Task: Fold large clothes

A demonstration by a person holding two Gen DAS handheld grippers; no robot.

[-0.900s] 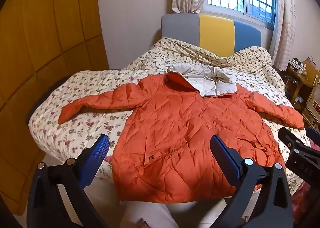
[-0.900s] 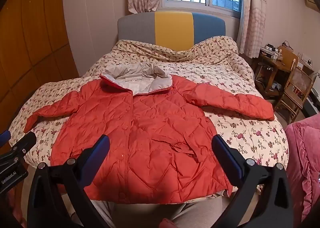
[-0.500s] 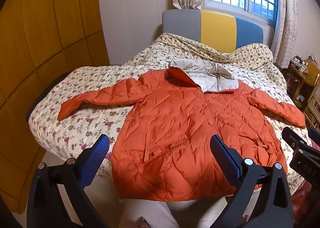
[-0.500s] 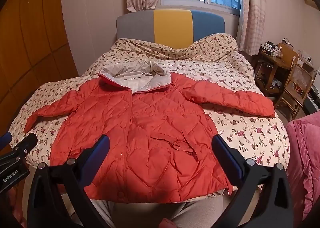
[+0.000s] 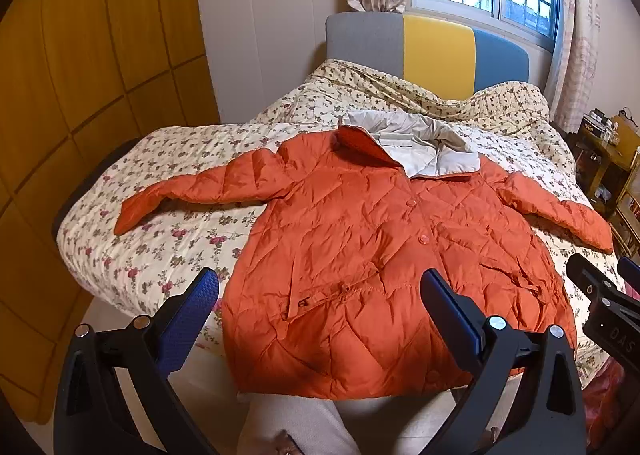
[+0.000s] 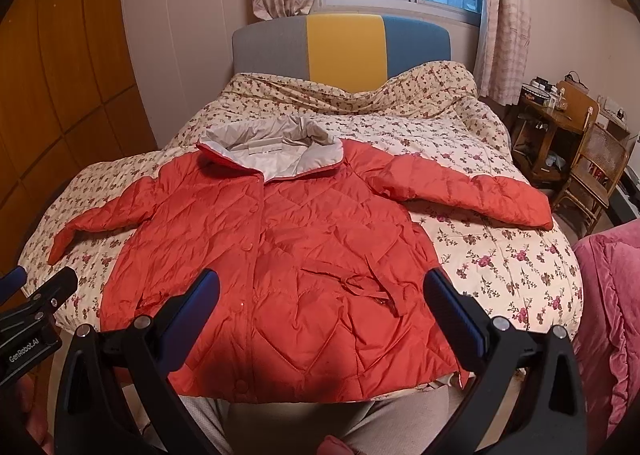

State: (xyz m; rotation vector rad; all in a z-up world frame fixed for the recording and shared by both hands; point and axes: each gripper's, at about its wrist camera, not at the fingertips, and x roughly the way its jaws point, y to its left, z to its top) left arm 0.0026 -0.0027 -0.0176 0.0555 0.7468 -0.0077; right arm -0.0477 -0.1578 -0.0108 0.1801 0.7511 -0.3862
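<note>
An orange quilted jacket (image 5: pixel 372 251) with a grey-lined hood lies flat, front up and buttoned, on a floral bedspread (image 5: pixel 168 239), both sleeves spread out sideways. It also shows in the right wrist view (image 6: pixel 288 267), with a tied belt near the hem. My left gripper (image 5: pixel 320 307) is open and empty, held above the jacket's hem at the bed's foot. My right gripper (image 6: pixel 322 303) is open and empty over the lower right part of the jacket. Each gripper's tip shows at the edge of the other's view.
A grey, yellow and blue headboard (image 6: pixel 344 47) stands under a barred window. Orange wardrobe panels (image 5: pixel 80 75) line the left wall. A wooden desk and chair (image 6: pixel 580 151) stand at the right. A pink quilt (image 6: pixel 612 319) lies at the right edge.
Both grippers have tilted slightly, so the jacket sits a little lower in the views. The jacket has not moved and both grippers stay open.
</note>
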